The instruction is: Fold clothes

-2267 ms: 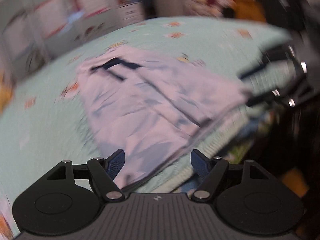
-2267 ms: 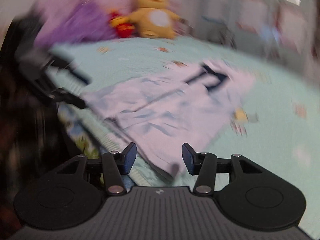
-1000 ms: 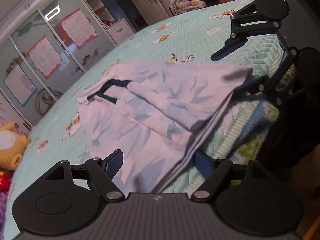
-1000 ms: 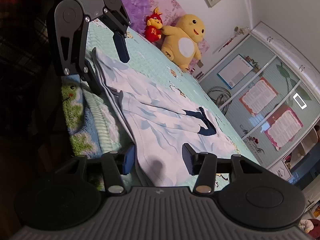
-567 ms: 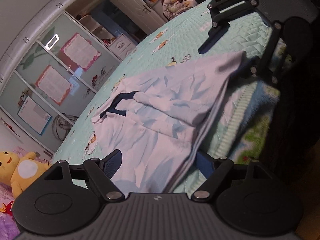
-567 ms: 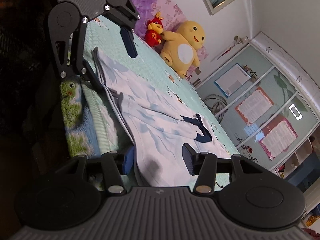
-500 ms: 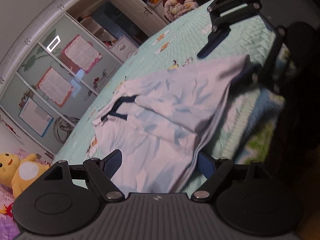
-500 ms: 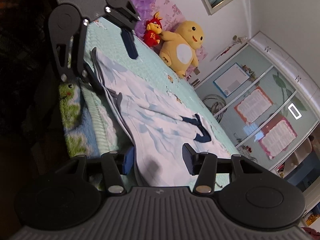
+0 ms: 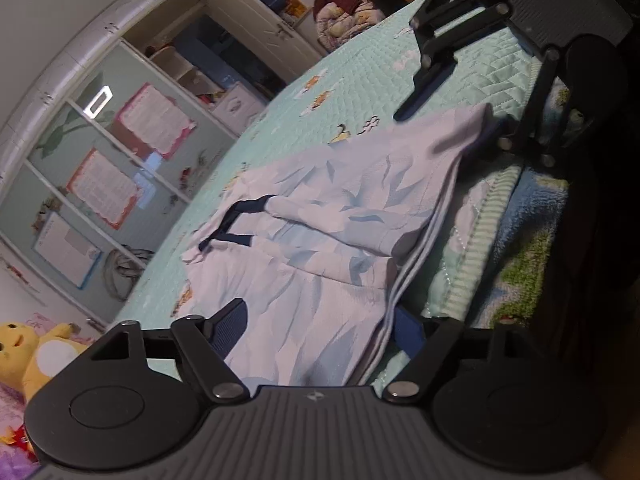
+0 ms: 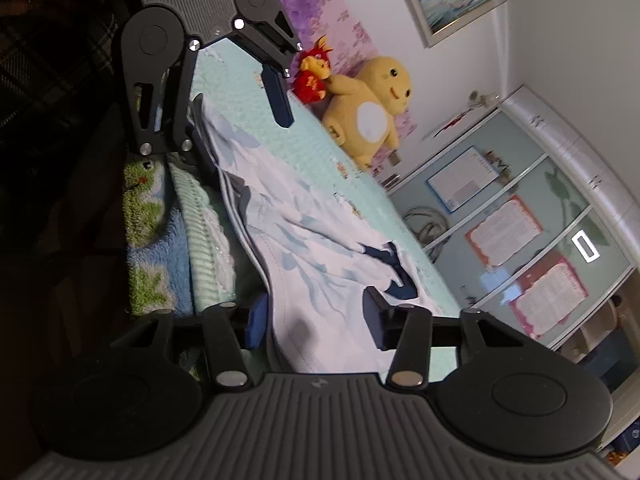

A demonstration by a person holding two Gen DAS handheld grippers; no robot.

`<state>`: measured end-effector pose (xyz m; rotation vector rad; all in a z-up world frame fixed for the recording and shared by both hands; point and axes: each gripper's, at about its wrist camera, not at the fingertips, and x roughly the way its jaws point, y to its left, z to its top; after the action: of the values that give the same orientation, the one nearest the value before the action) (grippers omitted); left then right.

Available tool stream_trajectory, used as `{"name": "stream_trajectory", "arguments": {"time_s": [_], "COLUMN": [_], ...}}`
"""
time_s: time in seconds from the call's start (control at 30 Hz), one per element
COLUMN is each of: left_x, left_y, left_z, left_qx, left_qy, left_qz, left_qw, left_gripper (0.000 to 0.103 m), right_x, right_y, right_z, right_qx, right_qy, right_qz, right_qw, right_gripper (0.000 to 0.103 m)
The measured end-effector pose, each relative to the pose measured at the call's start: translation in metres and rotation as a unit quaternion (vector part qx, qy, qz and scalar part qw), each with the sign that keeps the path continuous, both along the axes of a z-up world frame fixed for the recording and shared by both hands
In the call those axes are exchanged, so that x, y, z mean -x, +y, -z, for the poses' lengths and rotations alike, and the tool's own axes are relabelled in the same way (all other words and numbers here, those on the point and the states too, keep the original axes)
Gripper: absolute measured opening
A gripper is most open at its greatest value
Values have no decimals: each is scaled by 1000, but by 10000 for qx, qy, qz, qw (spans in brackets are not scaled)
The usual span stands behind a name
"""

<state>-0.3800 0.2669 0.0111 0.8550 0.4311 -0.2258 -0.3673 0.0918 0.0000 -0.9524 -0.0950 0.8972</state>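
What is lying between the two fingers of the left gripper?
In the left wrist view, the hem of the pale blue garment runs between the open left gripper fingers, over the bed edge.

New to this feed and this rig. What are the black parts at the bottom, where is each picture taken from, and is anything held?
There is no robot arm. A person holds a two-finger tool in each hand, each with a wide-angle camera looking along its fingers. One picture comes from the left gripper, the other from the right gripper. The black parts at the bottom are that tool's own jaws, and the other tool shows farther off. A pale blue shirt with a dark collar lies on a mint quilted bed cover; a yellow plush toy sits beyond. Both jaws stand open around the shirt's near edge, so nothing is gripped.
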Motion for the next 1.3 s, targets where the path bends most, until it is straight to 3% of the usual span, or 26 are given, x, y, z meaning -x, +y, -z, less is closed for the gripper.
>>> {"name": "stream_trajectory", "arguments": {"time_s": [0.07,0.23,0.33,0.43,0.57,0.77,0.93,1.13,1.2,1.23,1.3], "left_x": [2,12,11,9,6,0,5,15,18,20,23], "left_y": [-1,-8,-6,-7,-9,-4,-6,-7,-7,-6,-2], "left_z": [0,12,11,9,5,-5,6,18,22,24,29], "left_qx": [-43,-621,-642,-652,-681,-571,-590,-876,-976,-1017,-1133], "left_qy": [69,-131,12,137,226,163,197,-25,-104,-183,-413], "left_qz": [110,521,725,793,815,732,710,785,811,839,948], "left_qw": [9999,9966,9953,9946,9941,9955,9955,9930,9919,9911,9882], "left_gripper": [60,52,39,27,7,6,7,9,10,14,23], "right_x": [0,5,6,10,12,7,11,13,13,14,12], "right_y": [1,1,2,4,9,16,17,11,7,4,-3], "right_z": [-1,6,6,8,2,-18,-14,-4,1,4,8], "right_qx": [61,142,238,415,420,308,384,393,436,455,410], "right_qy": [72,-117,-151,-296,-311,-96,-110,-269,-347,-397,-513], "right_qz": [-10,-77,-121,-207,-160,2,-26,-96,-218,-270,-370], "right_qw": [10000,9998,9995,9985,9985,9995,9992,9988,9982,9978,9972], "right_gripper": [28,27,23,6,2,1,1,3,19,35,39]}}
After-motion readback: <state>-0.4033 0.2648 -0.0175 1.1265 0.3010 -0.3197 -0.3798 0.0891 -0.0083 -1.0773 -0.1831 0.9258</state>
